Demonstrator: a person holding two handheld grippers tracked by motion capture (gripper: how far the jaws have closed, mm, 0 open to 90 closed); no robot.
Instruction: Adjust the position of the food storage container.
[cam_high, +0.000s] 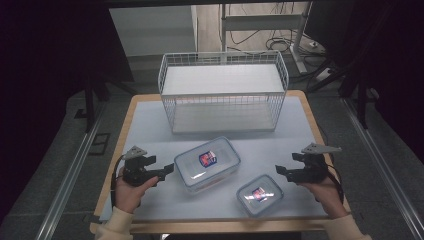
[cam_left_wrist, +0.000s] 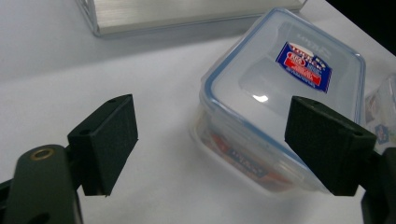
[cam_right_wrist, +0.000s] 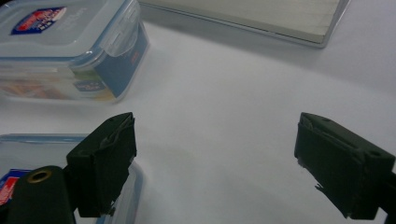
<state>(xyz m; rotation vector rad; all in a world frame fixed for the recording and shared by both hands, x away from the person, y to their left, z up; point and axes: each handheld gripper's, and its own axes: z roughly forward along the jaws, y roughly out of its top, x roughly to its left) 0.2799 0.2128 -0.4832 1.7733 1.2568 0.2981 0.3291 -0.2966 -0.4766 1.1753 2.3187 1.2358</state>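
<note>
A large clear lidded food box with a blue seal and a red-blue label lies mid-table; the left gripper view has this box just ahead and to the right. A smaller box of the same kind lies nearer the front, right of centre. My left gripper sits just left of the large box, jaws open with nothing between them. My right gripper stands open just right of the small box, jaws over bare table. The large box lies farther off in the right gripper view.
A white wire basket with a flat white shelf stands at the back of the table. The table's wooden edge runs along the front and sides. Cables and a stand lie on the floor behind.
</note>
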